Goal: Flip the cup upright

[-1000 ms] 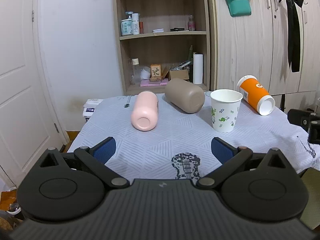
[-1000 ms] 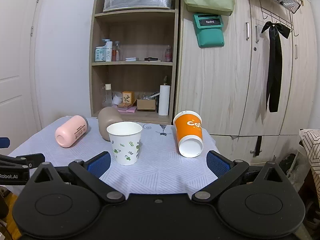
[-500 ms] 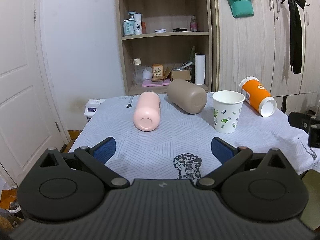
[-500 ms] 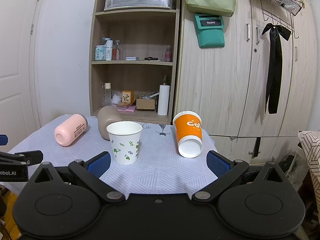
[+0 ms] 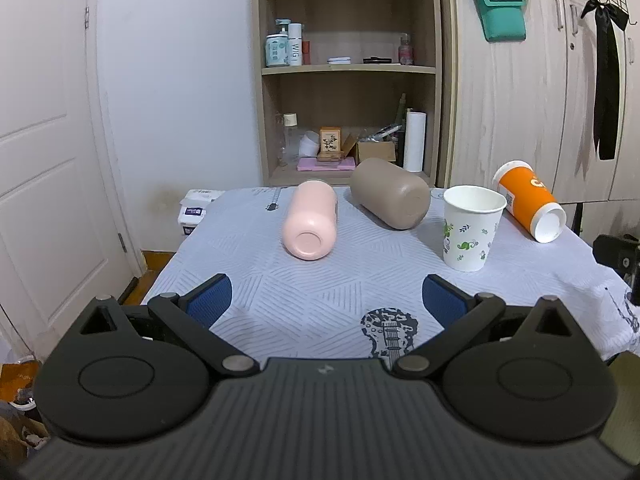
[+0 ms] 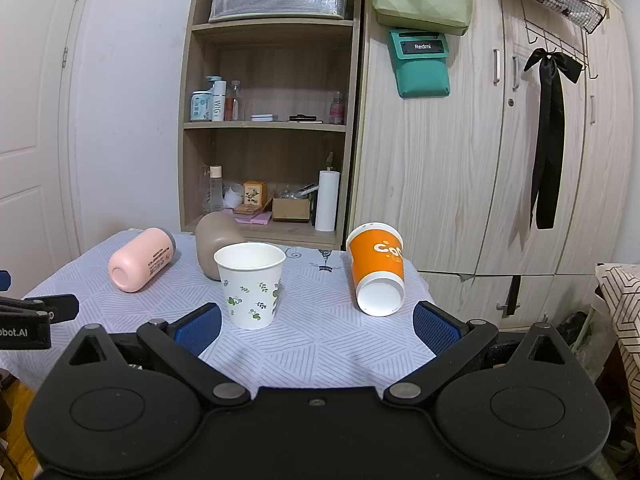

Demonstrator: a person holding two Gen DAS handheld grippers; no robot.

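Observation:
A pink cup (image 5: 310, 220) lies on its side on the table, its base towards me; it also shows in the right wrist view (image 6: 140, 260). A taupe cup (image 5: 390, 194) lies on its side behind it, also in the right wrist view (image 6: 214, 240). An orange paper cup (image 6: 376, 268) lies on its side at the right, also in the left wrist view (image 5: 528, 200). A white floral paper cup (image 6: 250, 284) stands upright, also in the left wrist view (image 5: 472, 228). My left gripper (image 5: 326, 300) is open and empty near the table's front edge. My right gripper (image 6: 318, 324) is open and empty in front of the paper cups.
The table (image 5: 360, 280) has a pale patterned cloth. A tissue pack (image 5: 194, 212) lies at its far left corner. A wooden shelf unit (image 5: 348, 80) and wardrobe (image 6: 480, 160) stand behind the table. A white door (image 5: 48, 160) is at the left.
Both grippers have drifted slightly, so the table and cups sit a little lower and closer in view. No cup has moved. Both grippers stay open.

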